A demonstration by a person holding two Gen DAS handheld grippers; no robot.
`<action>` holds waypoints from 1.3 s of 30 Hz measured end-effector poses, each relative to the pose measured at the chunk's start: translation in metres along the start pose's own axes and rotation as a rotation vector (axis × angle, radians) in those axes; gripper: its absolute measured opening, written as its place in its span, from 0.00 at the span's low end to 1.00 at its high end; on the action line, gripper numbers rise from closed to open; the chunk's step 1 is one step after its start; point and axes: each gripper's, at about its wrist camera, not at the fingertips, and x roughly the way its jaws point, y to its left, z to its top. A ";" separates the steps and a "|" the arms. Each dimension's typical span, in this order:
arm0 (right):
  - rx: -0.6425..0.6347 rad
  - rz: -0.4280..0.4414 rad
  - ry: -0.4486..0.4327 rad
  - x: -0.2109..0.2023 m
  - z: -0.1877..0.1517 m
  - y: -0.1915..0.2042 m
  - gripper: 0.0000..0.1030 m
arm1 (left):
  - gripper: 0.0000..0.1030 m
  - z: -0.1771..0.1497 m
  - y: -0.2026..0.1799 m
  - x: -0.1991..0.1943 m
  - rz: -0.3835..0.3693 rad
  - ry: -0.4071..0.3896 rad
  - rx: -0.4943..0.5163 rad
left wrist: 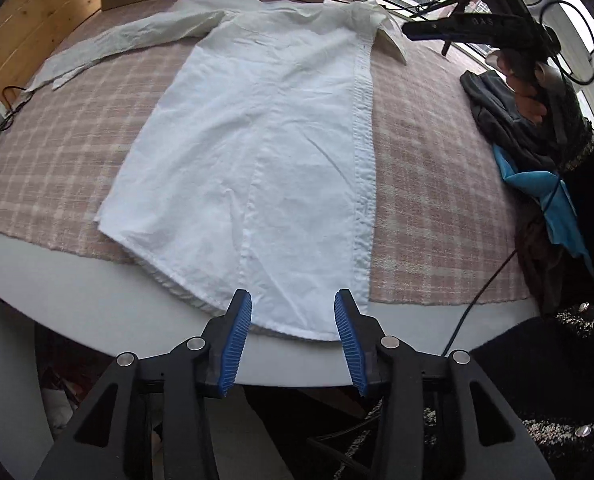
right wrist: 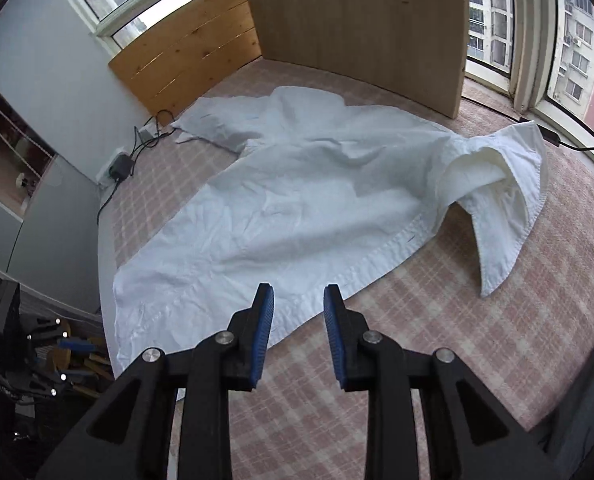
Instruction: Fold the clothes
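A white button-up shirt (left wrist: 265, 128) lies flat on a pink plaid cloth (left wrist: 429, 208), folded lengthwise with one sleeve stretched out to the far left. My left gripper (left wrist: 293, 300) is open, with its jaws over the shirt's hem at the table's near edge, holding nothing. My right gripper (right wrist: 298, 292) is open above the shirt's button placket edge (right wrist: 361, 268), holding nothing. In the right wrist view the shirt (right wrist: 297, 184) spreads ahead, with its collar (right wrist: 509, 208) standing up at the right. The right gripper also shows in the left wrist view (left wrist: 445, 28), far right above the collar.
A pile of dark and blue clothes (left wrist: 537, 152) lies at the cloth's right edge. Wooden boards (right wrist: 337, 20) stand behind the table. A power strip with cables (right wrist: 125, 164) sits at the far left edge. The white table rim (left wrist: 97, 280) shows in front.
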 end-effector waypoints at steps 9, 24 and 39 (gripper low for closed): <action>-0.151 0.091 0.023 0.087 0.001 0.179 0.40 | 0.41 -0.022 0.117 -0.016 0.036 -0.178 -0.220; 0.135 -0.094 0.129 0.166 0.041 0.201 0.25 | 0.42 0.071 0.227 0.004 -0.087 -0.195 0.013; -0.026 -0.318 0.284 0.211 0.010 0.286 0.42 | 0.45 0.085 0.247 0.054 -0.286 -0.129 0.135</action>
